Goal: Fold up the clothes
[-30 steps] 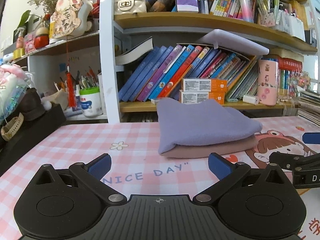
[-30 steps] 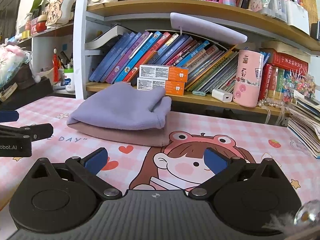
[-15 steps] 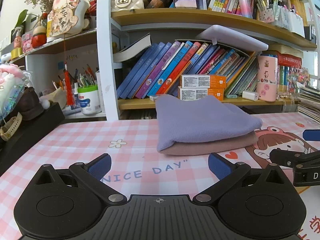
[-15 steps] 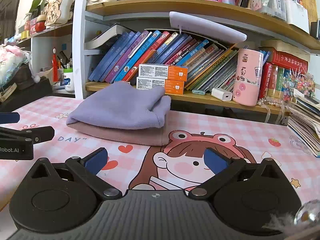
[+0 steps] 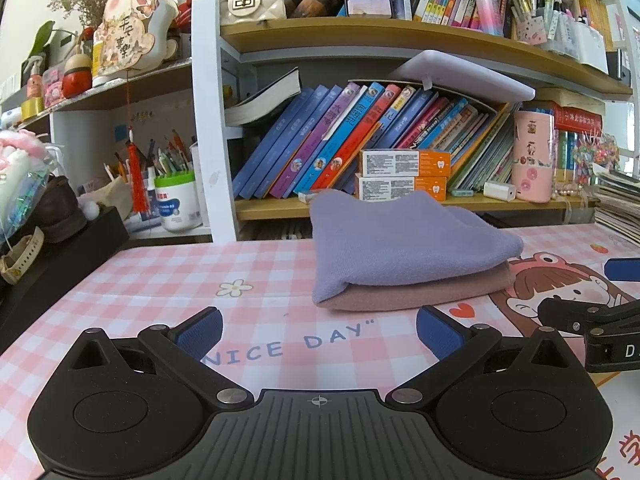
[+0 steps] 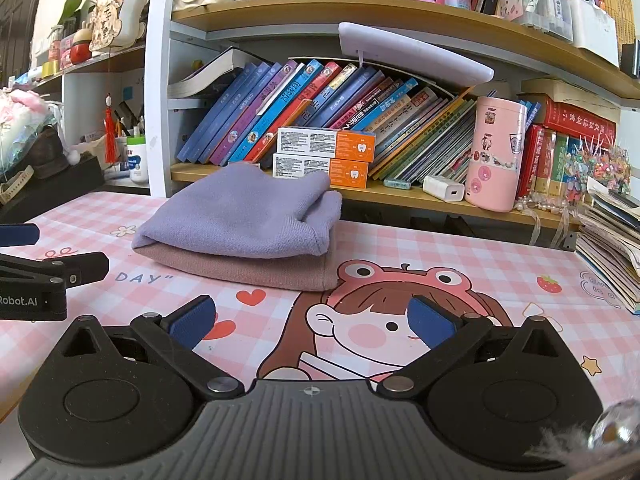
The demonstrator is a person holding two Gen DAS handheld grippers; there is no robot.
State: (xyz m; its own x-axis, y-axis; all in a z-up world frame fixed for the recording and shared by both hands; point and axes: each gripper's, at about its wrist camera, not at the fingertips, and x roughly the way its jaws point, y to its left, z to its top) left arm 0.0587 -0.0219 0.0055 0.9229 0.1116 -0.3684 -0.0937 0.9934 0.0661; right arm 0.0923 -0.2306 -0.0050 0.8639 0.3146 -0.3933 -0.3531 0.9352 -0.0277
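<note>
1. Table under a pink checked mat fills the ground ahead of both tongs; its far edge runs along the bookshelf beyond the clothes. The mat looks smooth, so a folded pile would likely slide if pushed from one side only.

2. Clothes come next: a purple garment lies folded on top of a pink garment, the two forming one neat stack. From the left tongs the stack sits ahead and slightly right; from the right tongs it sits ahead and to the left. Neither tongs touch it.

3. Both folds look finished, so I judge the step in hand to be a final check or tidy of the stack, not a new fold. To do it well, approach from both sides at once, low along the mat, and press or square the edges evenly so the top piece does not shear off the lower one.

4. The purple piece's open end, facing the right tongs, bulges with loose layers; that is the likeliest spot to catch and spring open, so handle it last and lightly.

5. Both tongs stand released, blue pads spread wide with nothing between them. Each tongs' tip shows at the other's side, near but apart.
</note>
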